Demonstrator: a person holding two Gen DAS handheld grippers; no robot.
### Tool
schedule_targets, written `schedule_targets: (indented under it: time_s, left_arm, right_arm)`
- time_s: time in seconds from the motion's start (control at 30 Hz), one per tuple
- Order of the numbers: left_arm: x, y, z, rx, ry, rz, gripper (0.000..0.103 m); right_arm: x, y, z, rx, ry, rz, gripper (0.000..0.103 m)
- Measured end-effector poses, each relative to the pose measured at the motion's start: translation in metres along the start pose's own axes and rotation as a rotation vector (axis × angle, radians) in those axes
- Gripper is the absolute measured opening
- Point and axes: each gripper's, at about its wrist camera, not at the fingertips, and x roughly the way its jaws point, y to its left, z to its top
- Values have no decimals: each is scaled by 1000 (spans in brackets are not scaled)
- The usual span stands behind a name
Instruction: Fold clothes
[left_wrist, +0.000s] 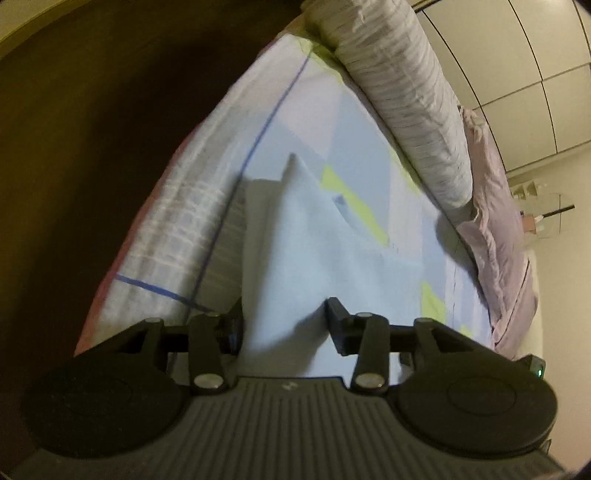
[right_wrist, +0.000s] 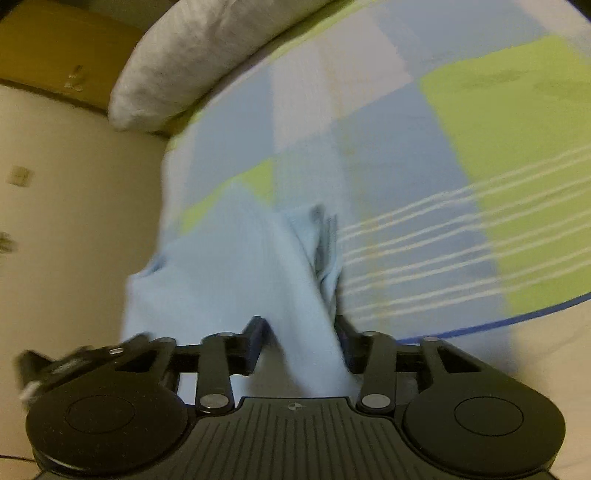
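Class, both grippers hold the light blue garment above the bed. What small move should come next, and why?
Probably lower both together toward the bedsheet. The left gripper and right gripper each pinch the light blue garment, which hangs bunched rather than flat, so laying it down would likely allow a fold.

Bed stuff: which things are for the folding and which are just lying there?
For the folding:
- light blue garment, held over the bed
- left gripper and right gripper, each with cloth between its fingers

Just lying there:
- patterned bedsheet
- white bolster pillow
- pink blanket
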Motion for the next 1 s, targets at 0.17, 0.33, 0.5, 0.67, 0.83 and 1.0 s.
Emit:
schedule_targets:
  time_s: [0.17, 0.33, 0.5, 0.67, 0.83, 1.0]
  left_arm:
    - [-55, -4, -11, 27, -116, 206, 19]
    - [-64, -60, -64, 319, -9, 247, 7]
    - [-39, -59, -101, 307, 56, 272, 8]
    - [-37, -42, -99, 264, 47, 288, 5]
    - [-59, -57, -105, 300, 23, 343, 12]
    - [-80, -73, -117, 291, -1, 395, 11]
  right_arm:
    - [-47, 18, -15, -135, -130, -269, 44]
    - [-63, 70, -67, -363, -136, -401, 44]
    - [-40, 98, -113, -516, -73, -407, 44]
    - [-8, 92, -122, -523, 15, -454, 44]
    - [-31, 103, -130, -507, -33, -422, 44]
    - [-16, 89, -134, -445, 61, -452, 44]
